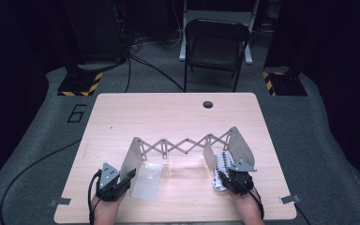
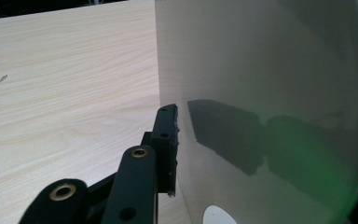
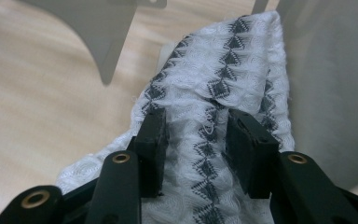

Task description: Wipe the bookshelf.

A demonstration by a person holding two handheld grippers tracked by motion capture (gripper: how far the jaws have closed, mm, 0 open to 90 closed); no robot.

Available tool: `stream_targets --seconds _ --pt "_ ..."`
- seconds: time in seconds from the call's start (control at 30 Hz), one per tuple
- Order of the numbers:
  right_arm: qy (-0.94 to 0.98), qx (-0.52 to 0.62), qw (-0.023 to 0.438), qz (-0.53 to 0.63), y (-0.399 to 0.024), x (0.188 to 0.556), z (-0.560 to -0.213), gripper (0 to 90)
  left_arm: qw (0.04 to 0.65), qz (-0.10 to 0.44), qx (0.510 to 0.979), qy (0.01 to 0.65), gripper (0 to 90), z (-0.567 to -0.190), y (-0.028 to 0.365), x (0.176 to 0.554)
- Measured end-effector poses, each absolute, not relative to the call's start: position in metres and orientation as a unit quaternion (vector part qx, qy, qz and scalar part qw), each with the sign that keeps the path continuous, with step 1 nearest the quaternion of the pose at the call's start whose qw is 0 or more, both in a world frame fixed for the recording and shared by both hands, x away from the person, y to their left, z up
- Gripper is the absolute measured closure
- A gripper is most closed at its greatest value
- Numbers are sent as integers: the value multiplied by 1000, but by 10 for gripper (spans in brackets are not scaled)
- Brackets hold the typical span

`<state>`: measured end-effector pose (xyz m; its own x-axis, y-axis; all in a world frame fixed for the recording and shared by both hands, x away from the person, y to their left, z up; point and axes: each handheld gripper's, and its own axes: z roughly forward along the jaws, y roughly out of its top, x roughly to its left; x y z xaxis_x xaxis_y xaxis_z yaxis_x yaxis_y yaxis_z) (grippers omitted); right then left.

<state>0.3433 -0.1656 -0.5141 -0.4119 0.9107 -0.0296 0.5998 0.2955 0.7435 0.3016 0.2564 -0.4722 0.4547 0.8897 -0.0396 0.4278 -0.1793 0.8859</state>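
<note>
An extendable metal rack stands on the wooden table: a left plate and a right plate joined by a scissor lattice. My left gripper is at the left plate's near edge. In the left gripper view that plate stands between the jaws of the gripper, and the left pad sits a sliver off it, so the gripper is open. A white cloth with a dark zigzag pattern lies against the right plate. My right gripper is open, with the cloth lying loose between its pads.
A flat shiny sheet lies on the table at the foot of the left plate. The table has a round hole near its far edge. A folding chair and two striped stand bases sit on the floor beyond.
</note>
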Motion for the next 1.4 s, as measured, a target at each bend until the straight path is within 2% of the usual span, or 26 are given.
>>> stream_targets --seconds 0.17,0.3,0.5,0.63,0.77,1.07,1.2,1.33,1.4 --pt "768 492 225 342 -178 324 -515 579 455 260 719 456 643 -471 258 301" --pt "763 497 233 342 -172 331 -515 541 463 264 714 454 610 -471 259 302" --pt "760 501 244 335 -160 349 -515 506 458 260 721 450 610 -471 259 303" --pt "767 498 239 327 -166 342 -513 439 460 263 719 449 606 -470 261 301" --pt "762 511 222 331 -180 330 -513 417 459 262 720 450 604 -470 261 300" --pt "750 513 244 339 -178 331 -515 373 459 264 720 449 592 -471 260 302" --pt "751 500 248 353 -177 324 -514 323 462 269 715 450 583 -471 259 302" --pt "750 516 211 355 -180 325 -517 292 461 270 715 450 580 -471 260 301" --pt "753 515 208 353 -182 326 -517 275 460 266 719 448 577 -470 261 301"
